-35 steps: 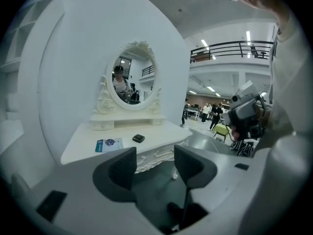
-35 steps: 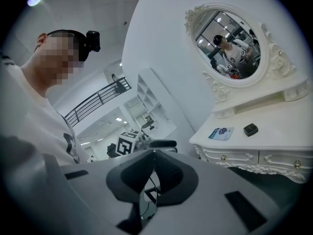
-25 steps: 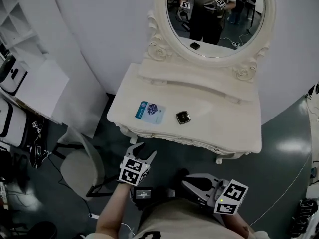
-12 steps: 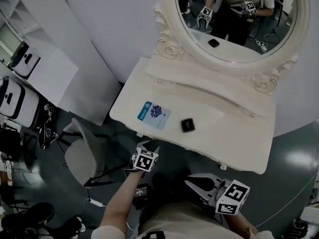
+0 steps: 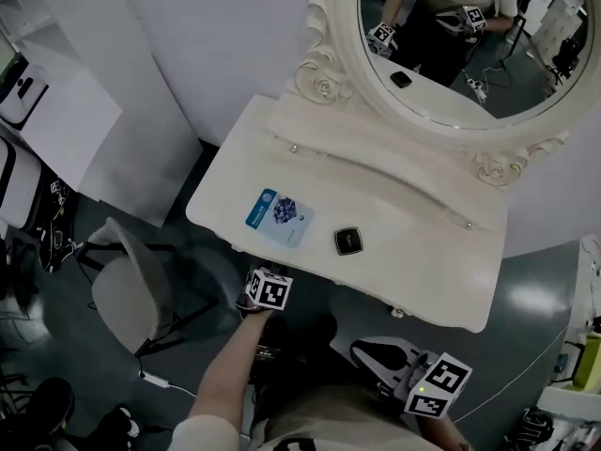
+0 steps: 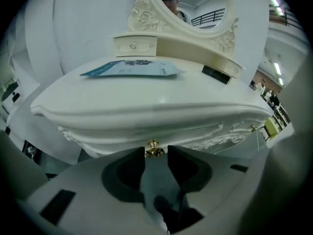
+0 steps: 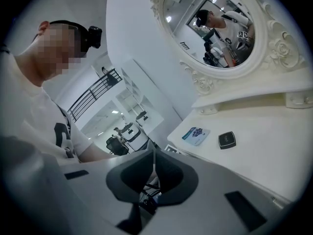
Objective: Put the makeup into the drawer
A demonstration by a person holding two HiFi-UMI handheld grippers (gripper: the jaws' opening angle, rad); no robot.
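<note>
In the head view, the vanity [image 5: 423, 252] is standing under its oval mirror [image 5: 470, 54]; the compact [image 5: 347, 241], the makeup, is lying shut on the top near the front edge, outside the drawer, with a blue packet [image 5: 279, 217] lying at its 10 o'clock, apart from it; the left gripper [image 5: 266, 287] is reaching at the front edge at the compact's 8 o'clock, its marker cube facing up; the right gripper [image 5: 357, 349] is hovering at the compact's 6 o'clock, well apart from the vanity; a chair [image 5: 122, 289] is standing at 9 o'clock of the left gripper. In the left gripper view, the jaws are standing part open, having just been closing; a gold knob [image 6: 154, 149] on the drawer front [image 6: 146, 126] is sitting between their tips, and whether the pads are pressing it is not showing; the packet and the compact are lying on the top at 12 and 1 o'clock of the knob. In the right gripper view, the jaws are meeting tip to tip with nothing between them; the compact is lying at their 2 o'clock, the packet just at its 9 o'clock; a person in a white shirt is showing at 9 o'clock.
</note>
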